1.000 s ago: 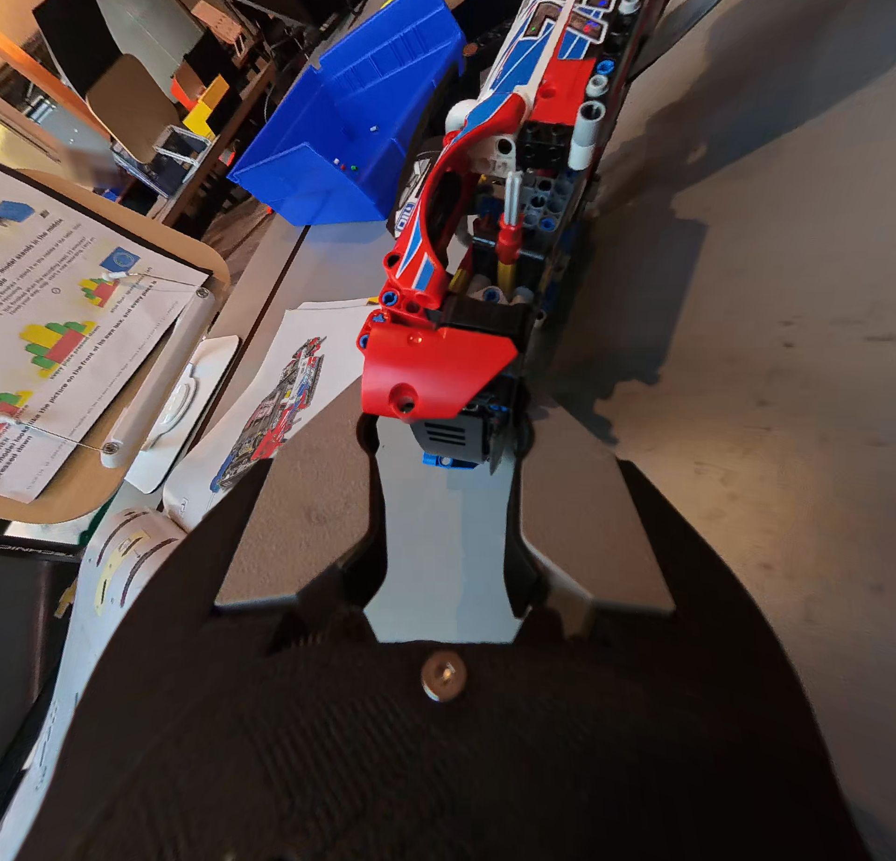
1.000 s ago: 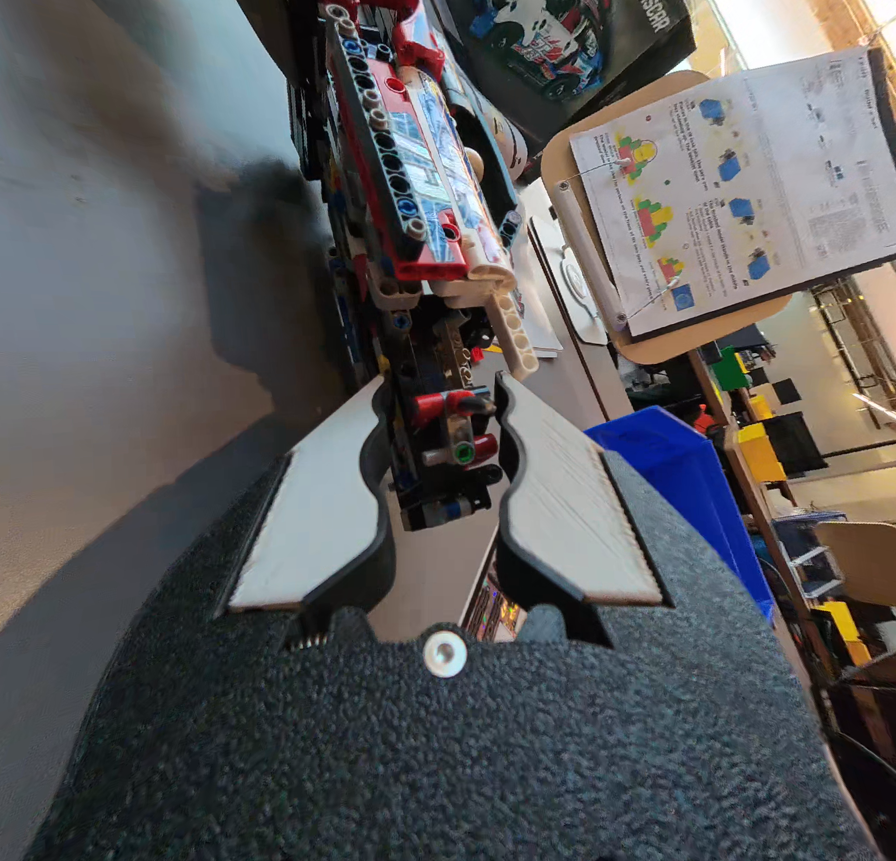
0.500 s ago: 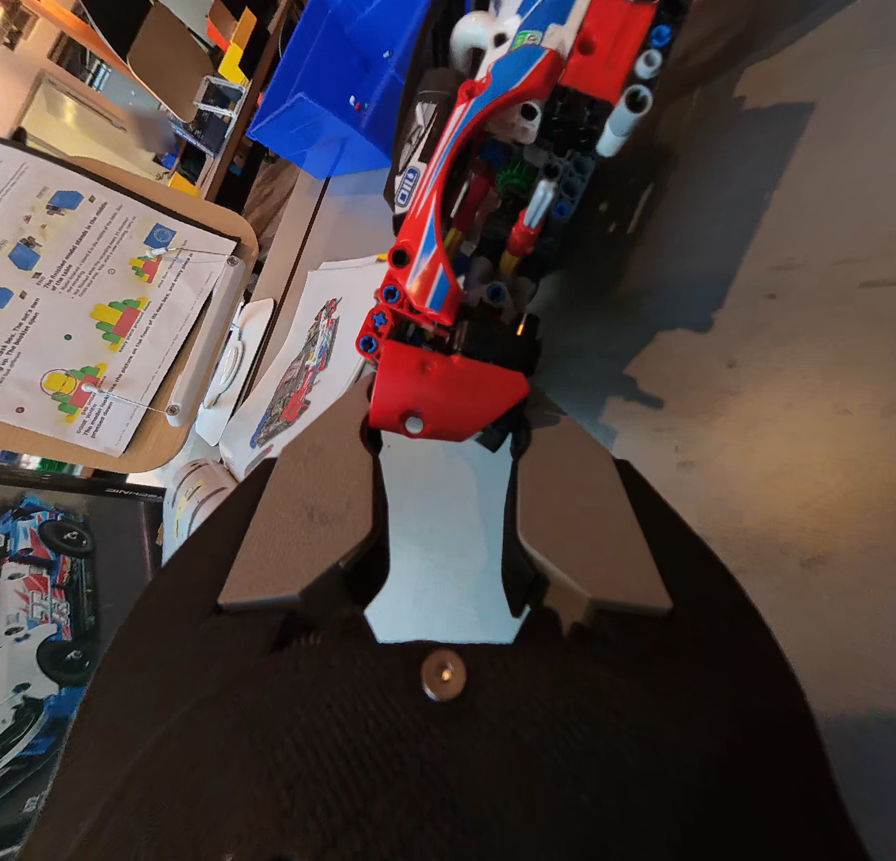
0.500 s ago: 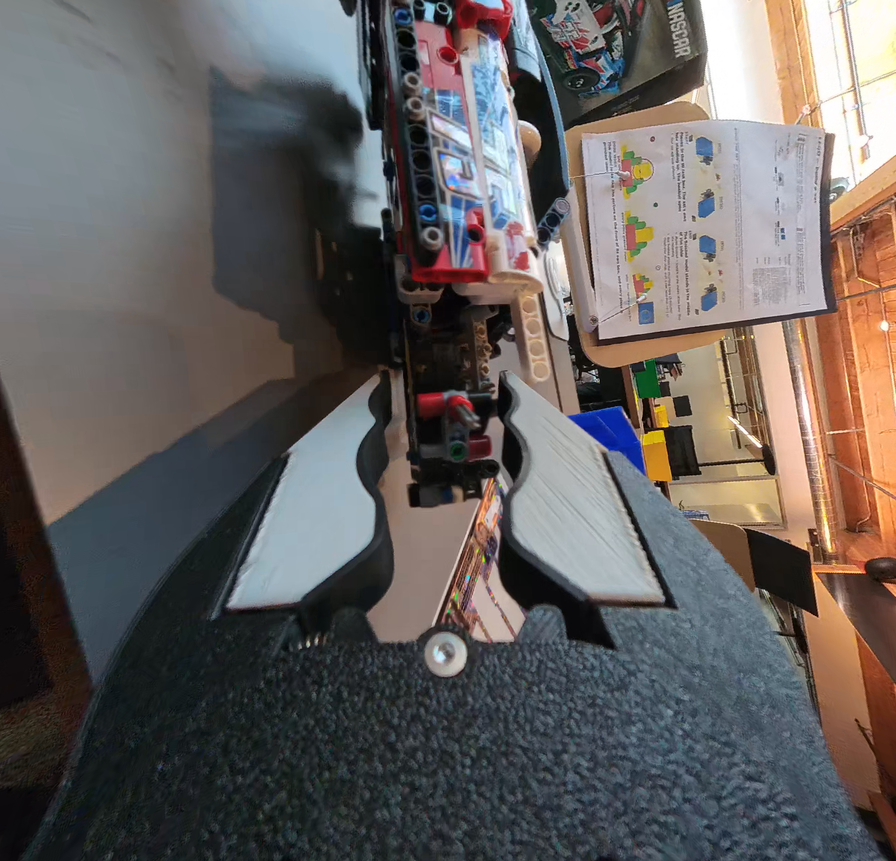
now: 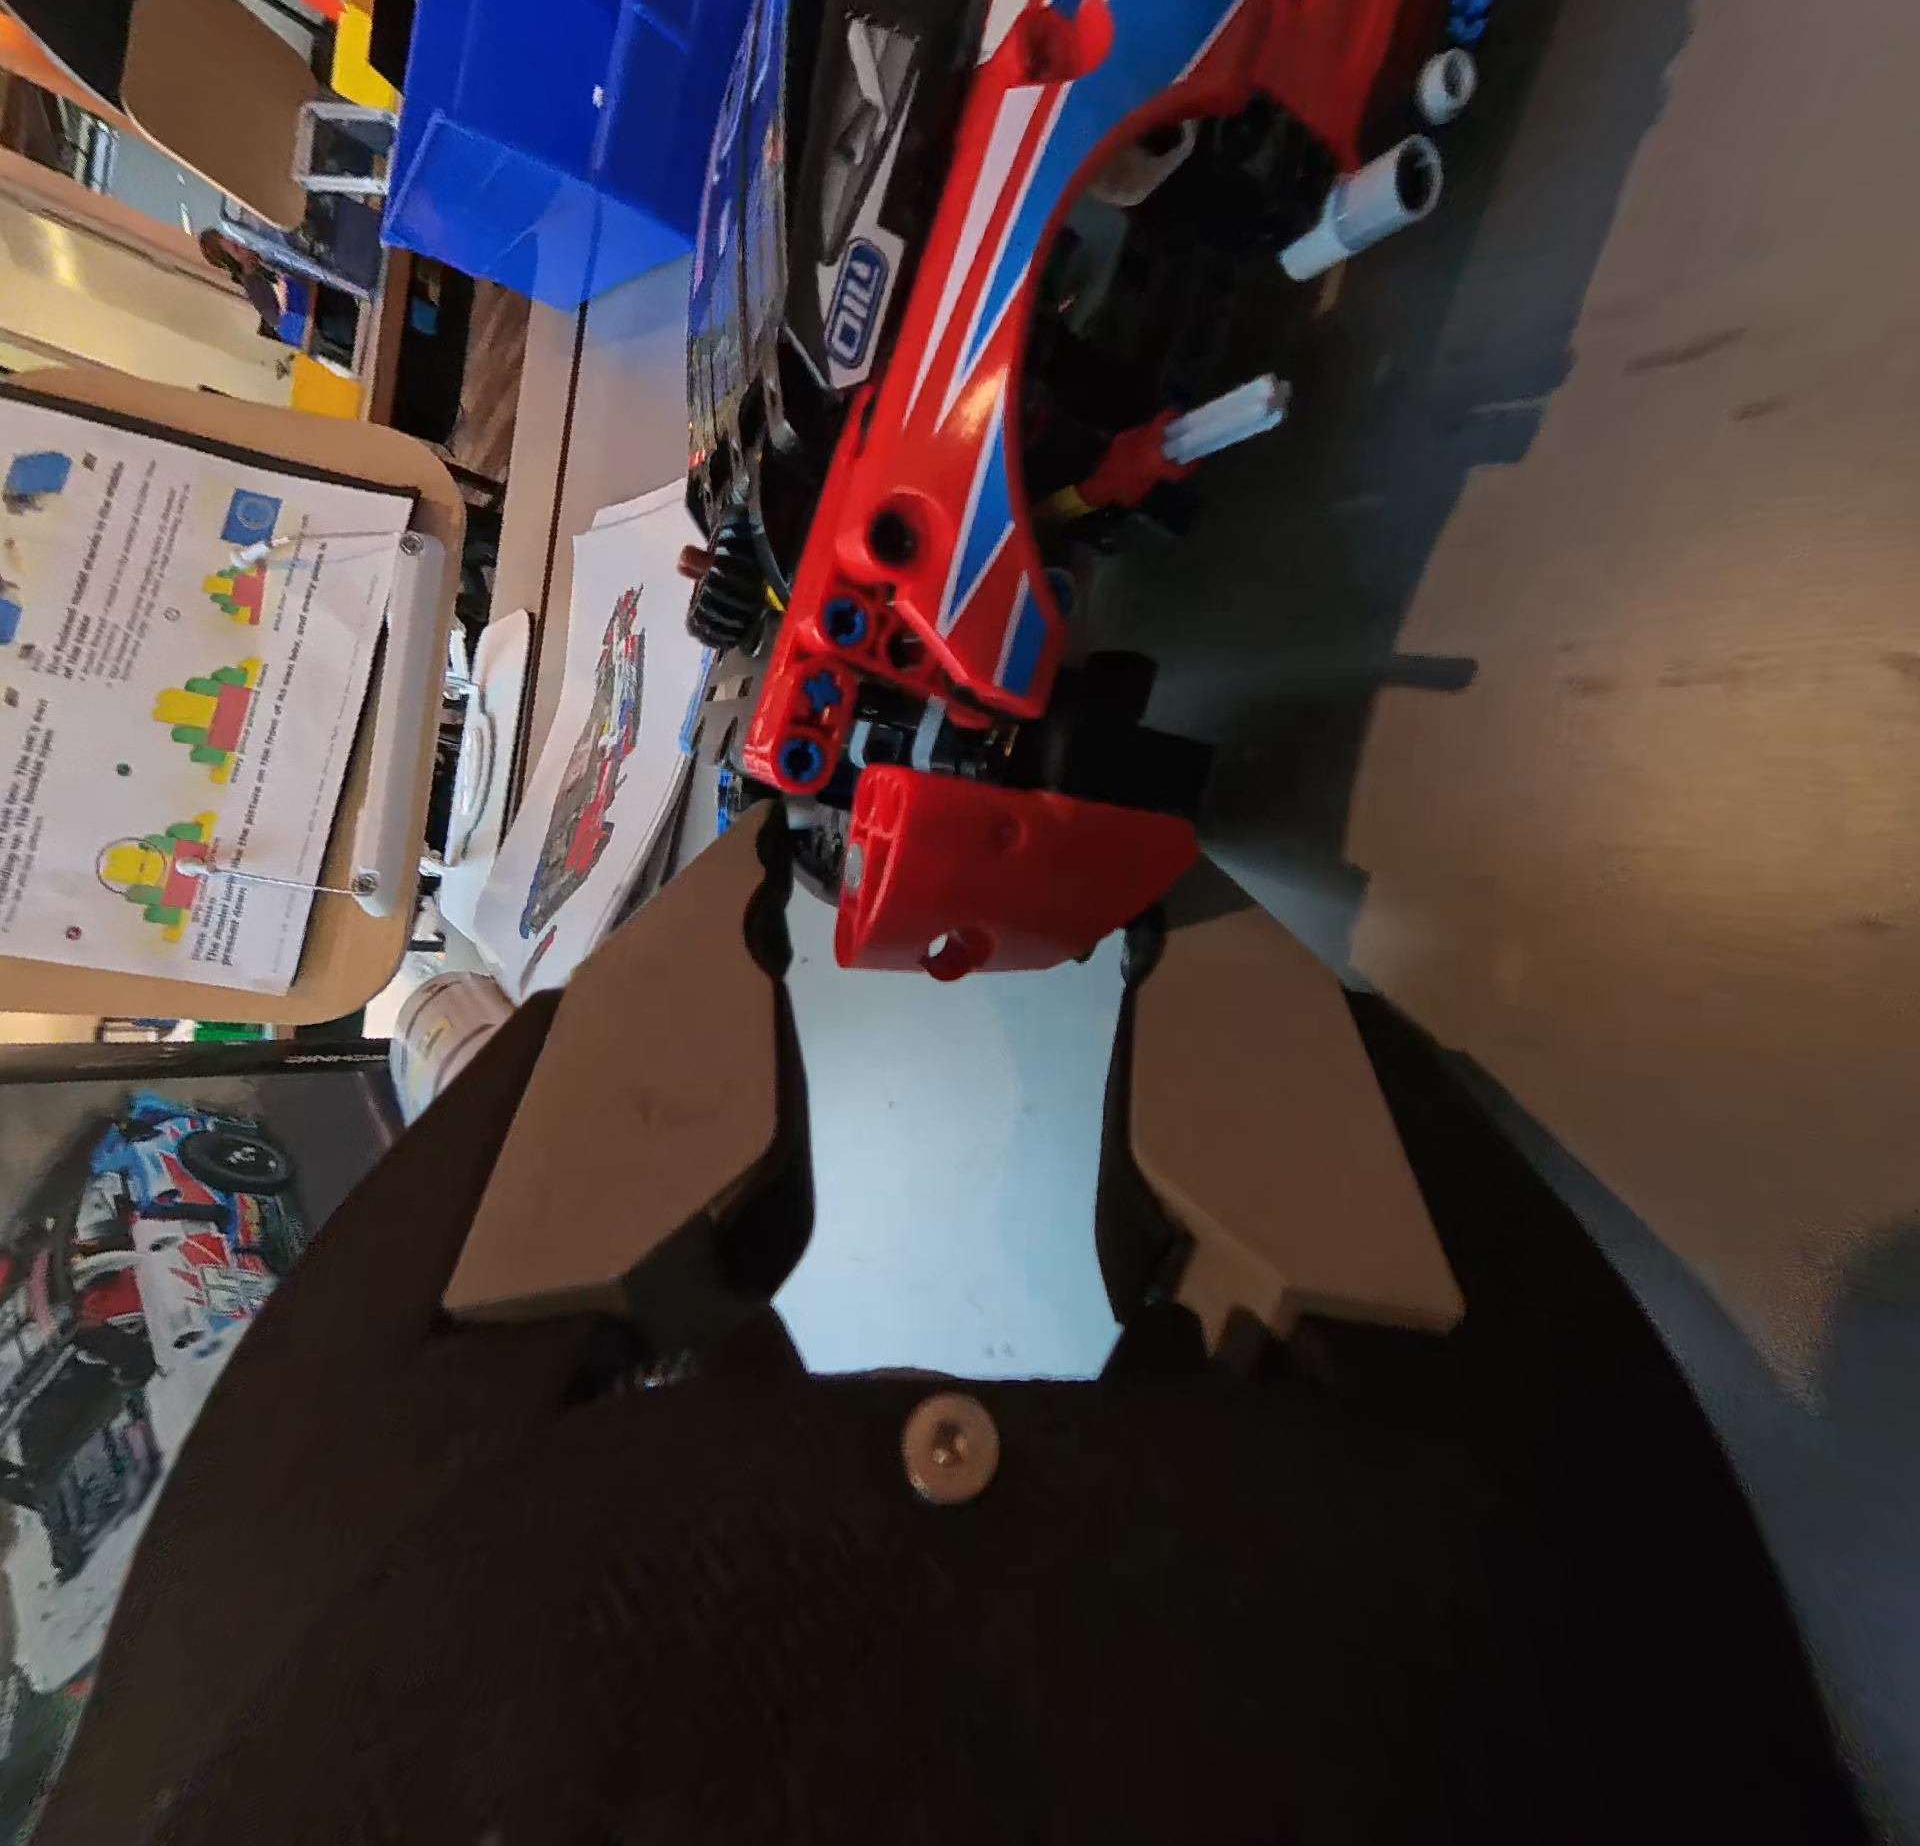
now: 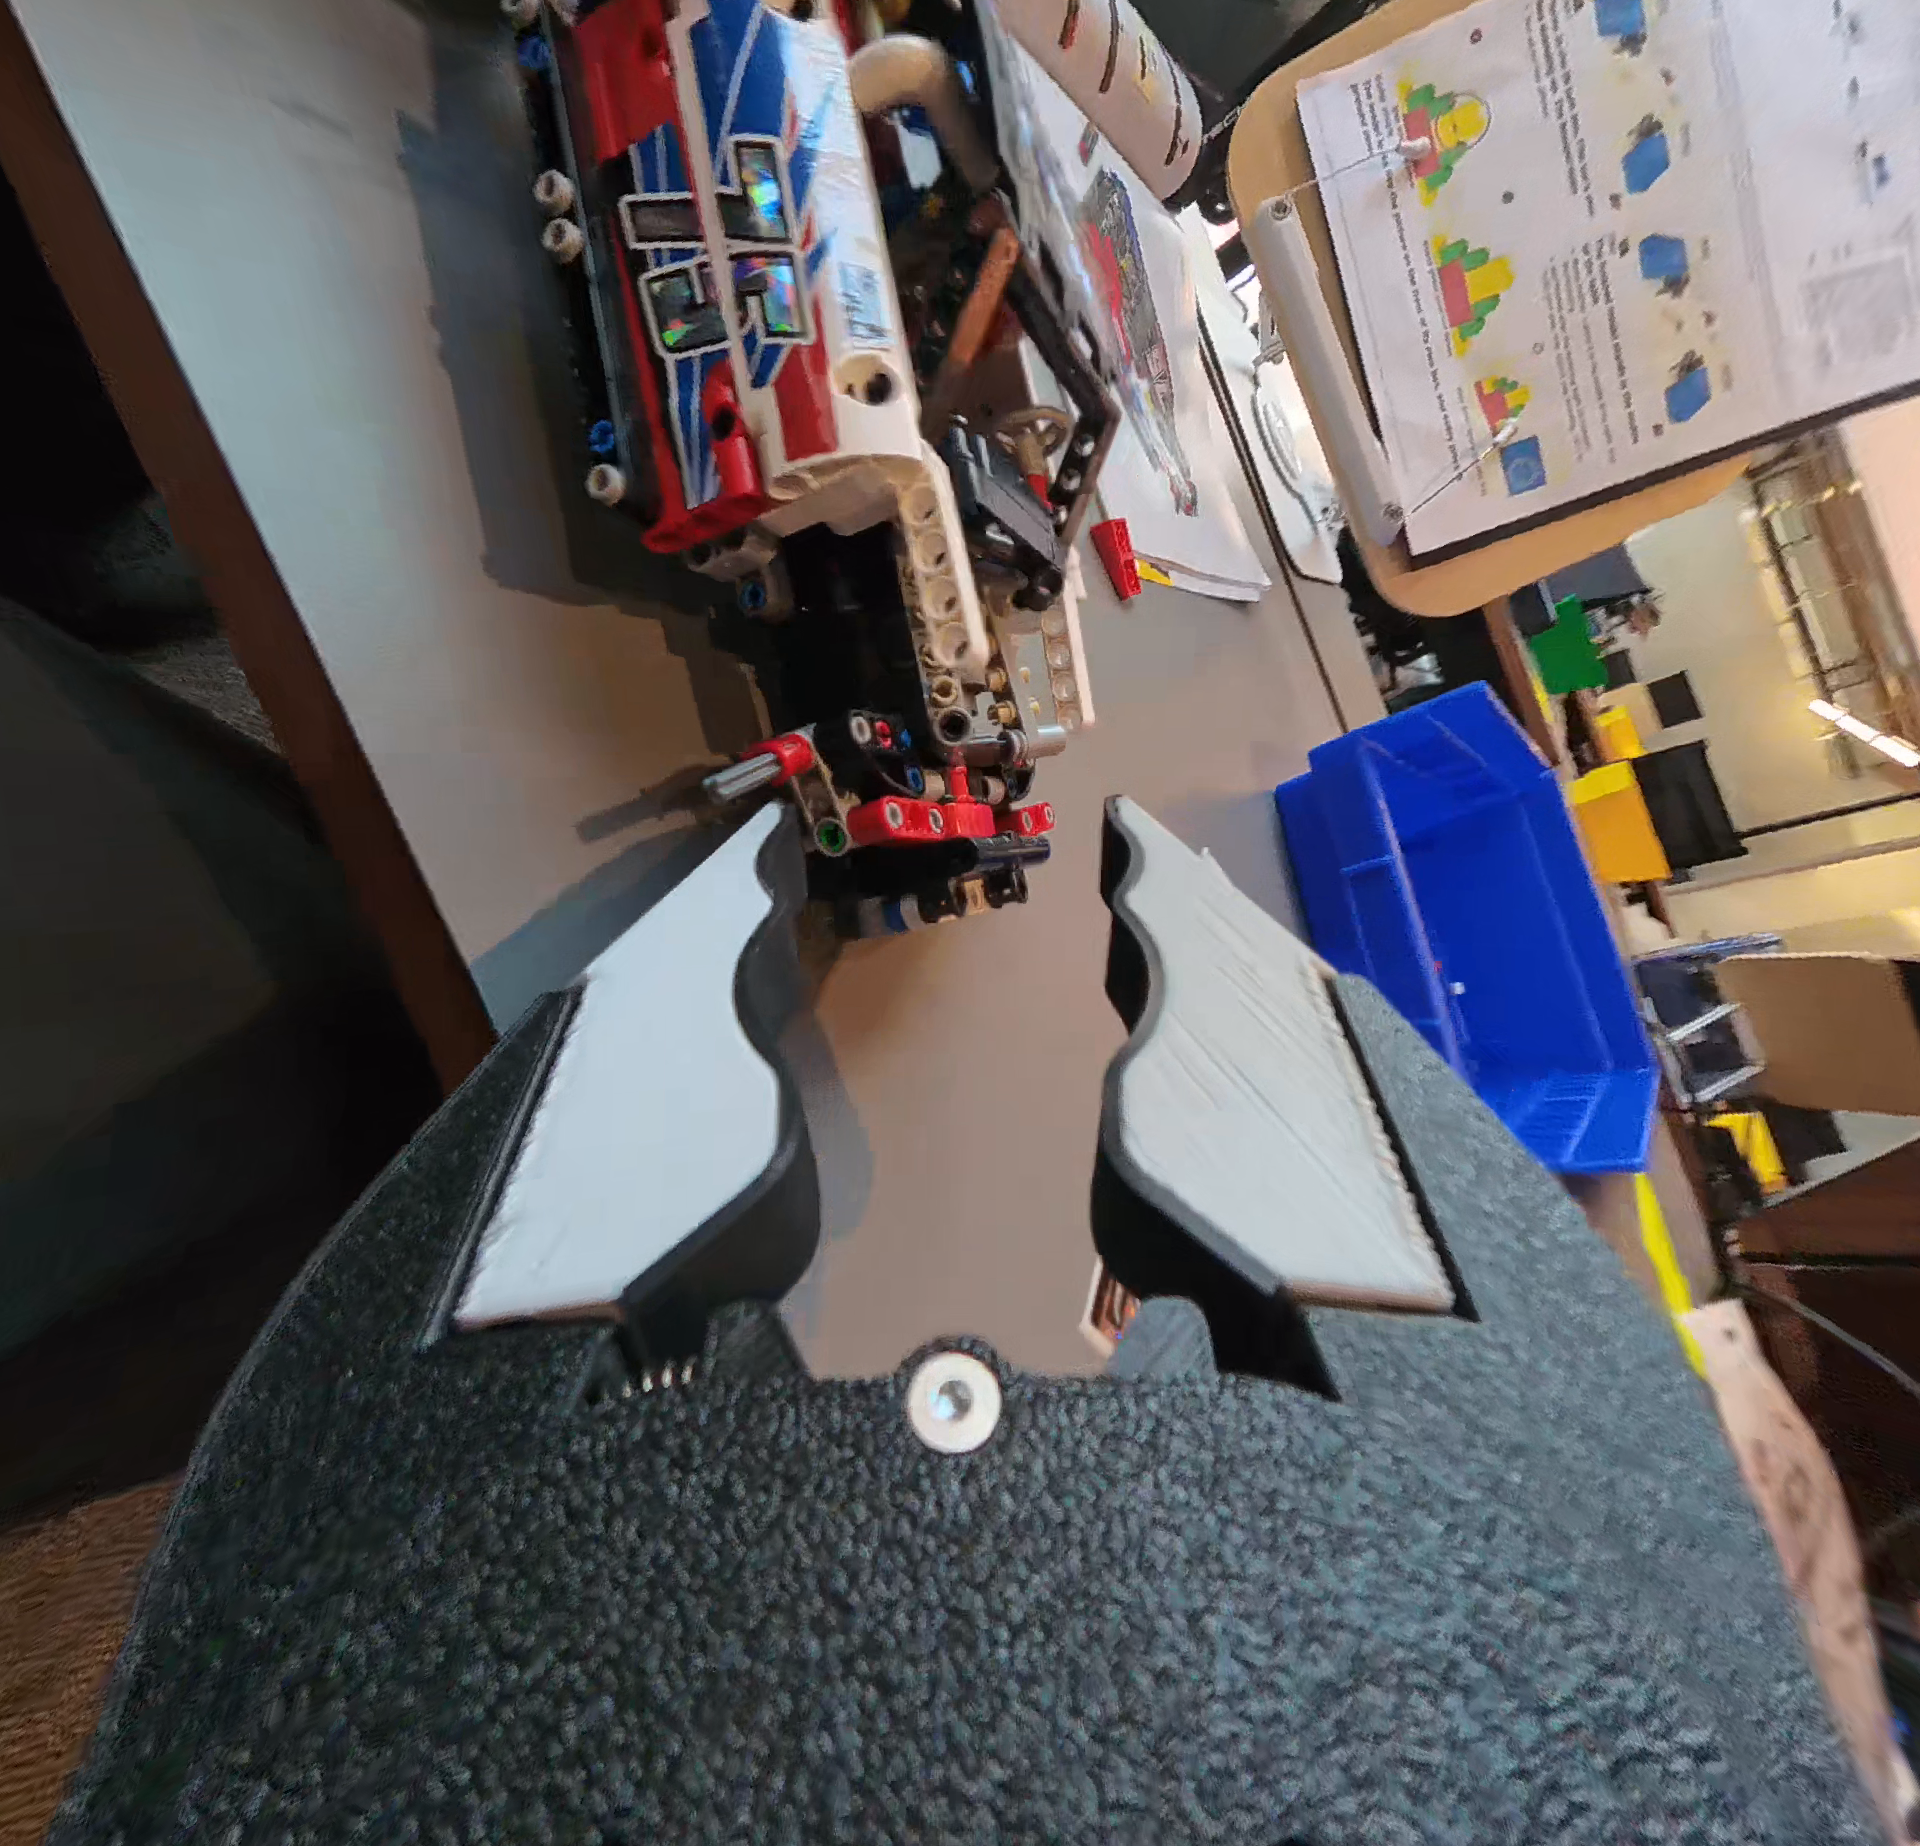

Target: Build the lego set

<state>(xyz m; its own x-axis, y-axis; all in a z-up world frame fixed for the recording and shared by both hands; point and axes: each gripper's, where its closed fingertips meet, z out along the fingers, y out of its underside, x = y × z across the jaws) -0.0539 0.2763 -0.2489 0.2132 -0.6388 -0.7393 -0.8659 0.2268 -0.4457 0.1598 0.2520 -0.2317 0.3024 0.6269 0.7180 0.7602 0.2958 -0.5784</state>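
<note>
The partly built red, white and blue lego car [image 5: 966,362] lies on the grey table [image 5: 1662,757]. In the left wrist view its red end panel [image 5: 997,871] sits between my left gripper's [image 5: 956,882] fingers. The jaws stand wide, with a gap between the left finger [image 5: 665,1017] and the panel. In the right wrist view the car's [image 6: 769,269] other end, with red pins and black beams [image 6: 914,830], lies just ahead of my right gripper [image 6: 948,820]. Those jaws are open too, and the right finger [image 6: 1226,1048] is well clear of the car.
A blue bin [image 6: 1455,913] stands beyond the car, also in the left wrist view [image 5: 540,103]. A clipboard stand with an instruction sheet [image 5: 187,674], a printed car picture [image 5: 613,757] and the set's box [image 5: 135,1277] lie alongside. A loose red piece [image 6: 1114,555] lies near the paper. The table's edge [image 6: 239,570] runs close by. About 20 cm separates my left fingertips from my right. Both grippers' tips are roughly 20 cm from the loose red piece [image 6: 1114,555].
Both grippers held the car's ends earlier; both have opened and let go. The car has rolled over, so its sticker side now faces the right camera.
</note>
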